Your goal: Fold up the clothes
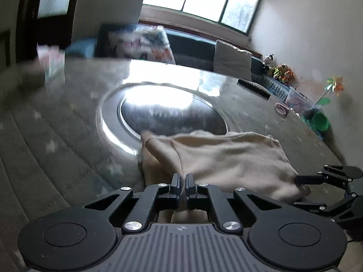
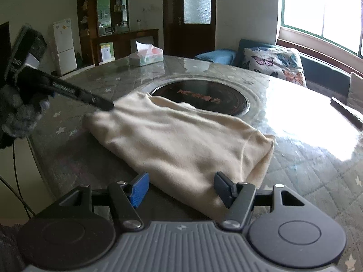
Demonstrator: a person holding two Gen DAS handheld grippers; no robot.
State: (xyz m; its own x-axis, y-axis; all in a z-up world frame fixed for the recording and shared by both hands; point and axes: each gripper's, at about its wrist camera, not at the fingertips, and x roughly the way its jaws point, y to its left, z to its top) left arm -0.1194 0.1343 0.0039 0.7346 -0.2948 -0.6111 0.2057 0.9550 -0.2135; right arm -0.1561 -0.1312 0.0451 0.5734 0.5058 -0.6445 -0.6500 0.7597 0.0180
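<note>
A cream garment [image 2: 181, 140] lies partly folded on the table, its far edge at the round black cooktop [image 2: 204, 97]. In the left wrist view the garment [image 1: 222, 156] lies just ahead. My left gripper [image 1: 182, 182] is shut on a fold of the cream cloth at its near edge; in the right wrist view it [image 2: 109, 105] pinches the garment's far left corner. My right gripper [image 2: 181, 189] is open, its fingers astride the garment's near edge, touching nothing. It also shows in the left wrist view [image 1: 301, 191] at the cloth's right corner.
The table [image 2: 306, 158] has a quilted grey cover under glass. A tissue box [image 2: 147, 55] stands at the far side. A dark remote [image 1: 254, 88] and a pink item [image 1: 281, 108] lie near the right edge. A sofa with a butterfly pillow [image 2: 274, 63] lies beyond.
</note>
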